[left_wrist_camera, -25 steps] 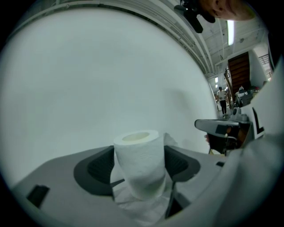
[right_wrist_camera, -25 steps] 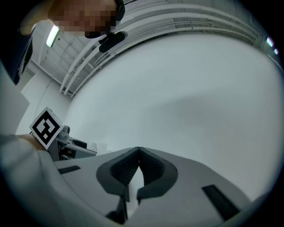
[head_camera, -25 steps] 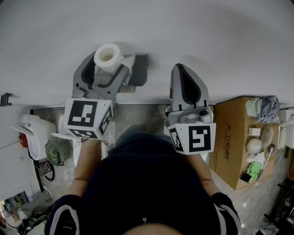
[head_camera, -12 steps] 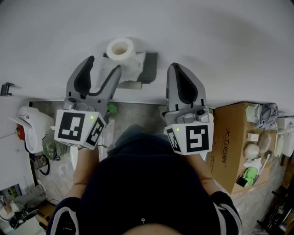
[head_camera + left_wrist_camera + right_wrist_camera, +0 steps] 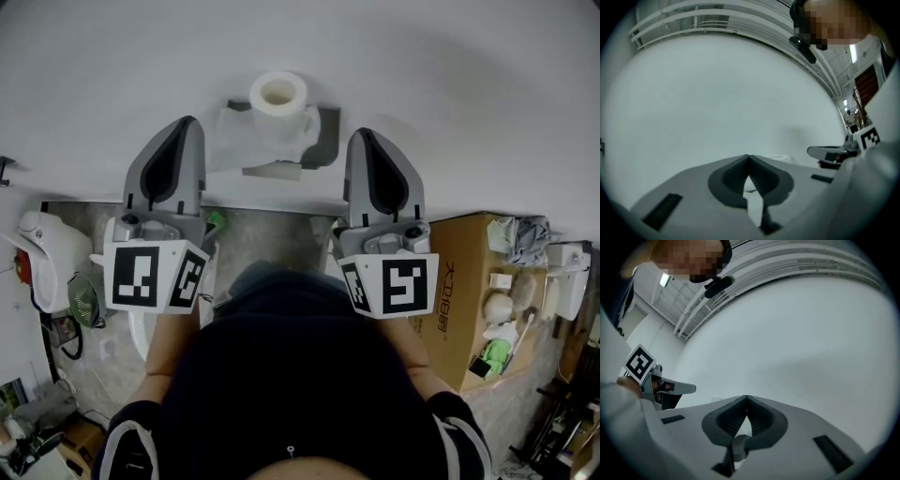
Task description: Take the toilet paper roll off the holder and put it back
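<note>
The white toilet paper roll (image 5: 278,95) sits on the grey wall holder (image 5: 324,142), with a loose sheet hanging below it. My left gripper (image 5: 186,124) is shut and empty, to the lower left of the roll and apart from it. In the left gripper view its jaws (image 5: 748,157) meet tip to tip in front of the white wall. My right gripper (image 5: 365,135) is shut too, empty, to the lower right of the holder. Its tips (image 5: 746,397) touch in the right gripper view.
A white wall (image 5: 450,84) fills the upper half of the head view. An open cardboard box (image 5: 471,300) with small items stands on the floor at right. A white appliance (image 5: 42,251) and a small green fan (image 5: 84,302) are at left.
The left gripper let go of the roll, drew back to the left and closed its jaws. The roll stays on the holder. The right gripper has hardly moved.
</note>
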